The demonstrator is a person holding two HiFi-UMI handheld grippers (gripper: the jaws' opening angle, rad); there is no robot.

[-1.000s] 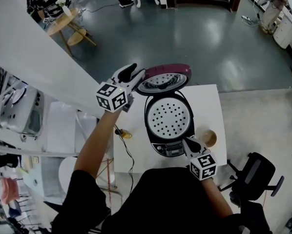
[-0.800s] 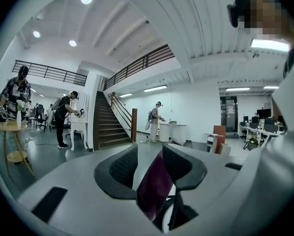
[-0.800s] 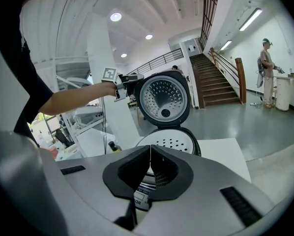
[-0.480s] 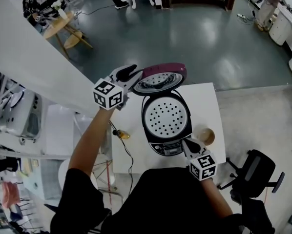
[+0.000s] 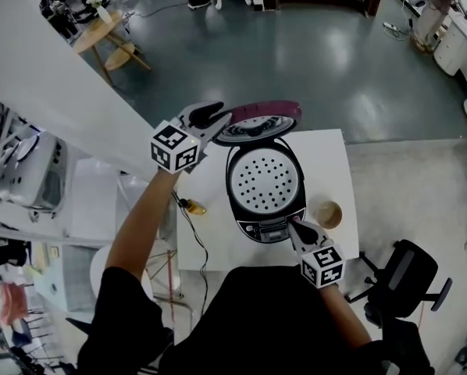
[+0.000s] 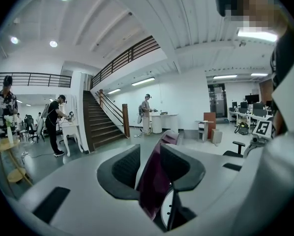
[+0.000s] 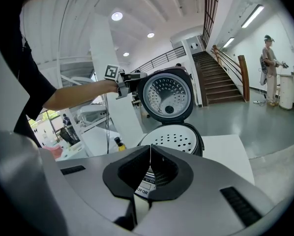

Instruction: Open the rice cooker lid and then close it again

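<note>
**Head view:** The rice cooker (image 5: 265, 182) sits mid-table, its front near the near edge of the white table (image 5: 331, 151). Its maroon lid (image 5: 261, 119) stands raised over the far edge. Your left gripper (image 5: 218, 118) meets the lid's left rim. Your right gripper (image 5: 294, 225) rests at the cooker's front panel, with a brown bowl (image 5: 328, 212) just beside it.

**Left gripper view:** The jaws have just been closing and now pinch the lid's maroon rim, which runs edge-on between the pads.

**Right gripper view:** The jaws are pressed together with nothing in them. Beyond them you can see the open pot and the upright lid.

The lid looks fully open, so closing it likely comes next. Keep the pinch light and follow the hinge's arc rather than pulling straight down. Steady the cooker body with your right gripper if it slides, and finish with a firm press until the lid latches.
</note>
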